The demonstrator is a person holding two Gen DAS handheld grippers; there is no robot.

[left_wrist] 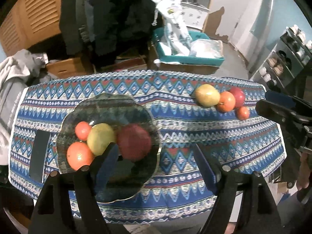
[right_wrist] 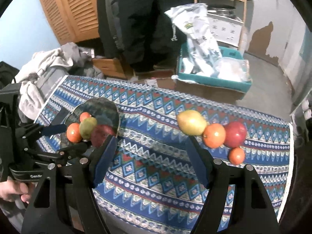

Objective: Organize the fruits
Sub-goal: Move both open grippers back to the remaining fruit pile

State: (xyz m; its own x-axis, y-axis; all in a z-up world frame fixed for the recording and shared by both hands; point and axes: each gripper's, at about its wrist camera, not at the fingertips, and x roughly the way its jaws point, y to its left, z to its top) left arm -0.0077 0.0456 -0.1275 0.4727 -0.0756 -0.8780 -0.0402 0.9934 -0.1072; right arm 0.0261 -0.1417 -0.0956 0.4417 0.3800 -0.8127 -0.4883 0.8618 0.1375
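A dark glass plate (left_wrist: 120, 105) on the patterned tablecloth (left_wrist: 175, 128) holds a yellow-green fruit (left_wrist: 100, 138), a dark red apple (left_wrist: 134, 142), an orange (left_wrist: 79, 156) and a small orange fruit (left_wrist: 82, 129). A second group lies on the cloth at the right: a yellow fruit (right_wrist: 192, 125), an orange (right_wrist: 214, 135), a red apple (right_wrist: 235, 134) and a small orange fruit (right_wrist: 236, 155). My left gripper (left_wrist: 156, 156) is open and empty above the plate's near edge. My right gripper (right_wrist: 150, 146) is open and empty, left of the loose group.
A dark flat strip (left_wrist: 39, 156) lies on the cloth left of the plate. Behind the table stand a teal bin with plastic bags (left_wrist: 187, 48), cardboard boxes, a pile of grey clothes (left_wrist: 15, 74) and a person in dark clothes (right_wrist: 140, 19).
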